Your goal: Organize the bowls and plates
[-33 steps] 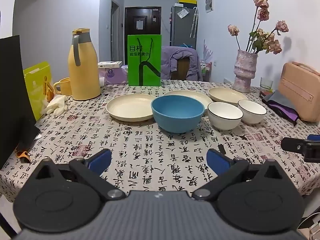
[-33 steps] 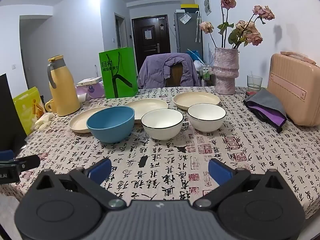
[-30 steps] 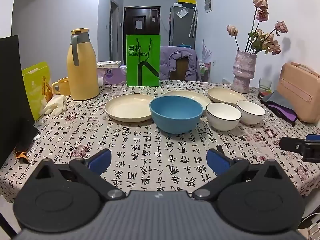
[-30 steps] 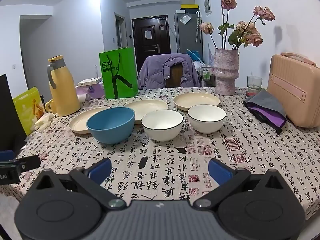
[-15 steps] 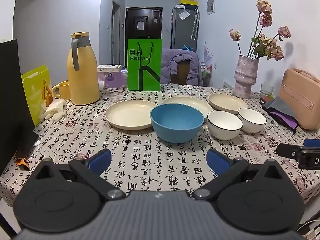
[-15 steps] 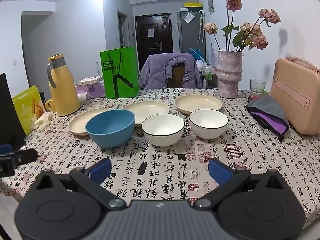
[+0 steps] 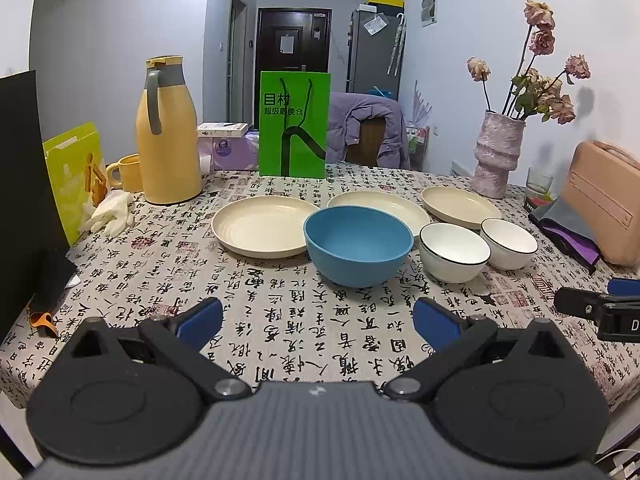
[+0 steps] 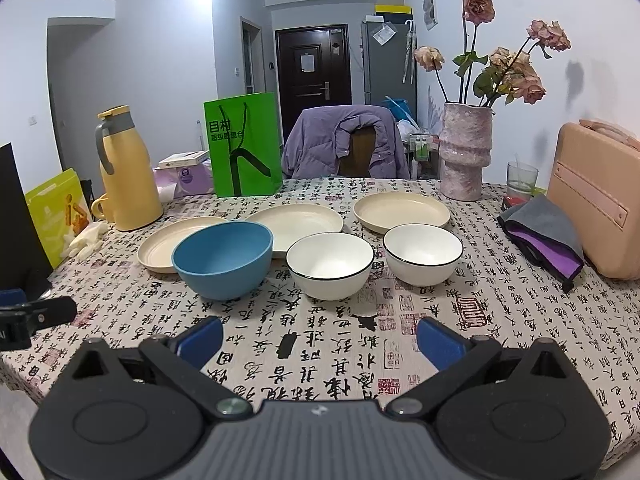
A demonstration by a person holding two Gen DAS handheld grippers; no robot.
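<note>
Calligraphy-print tablecloth [image 7: 320, 336] under crockery

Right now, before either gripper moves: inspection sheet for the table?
Surface: table under a calligraphy-print cloth, dishes grouped mid-table.
Job's things: three cream plates in a back row; blue bowl and two white bowls in front, all upright and empty, none stacked.
Clutter: yellow flask, mug, green bag, vase, glass, pink case, grey pouch, white glove.
Grippers: left gripper and right gripper both open, empty, short of the bowls.
Cables: white cable at lower right, off the table.
Surroundings: chair with purple jacket, door, fridge.
</note>
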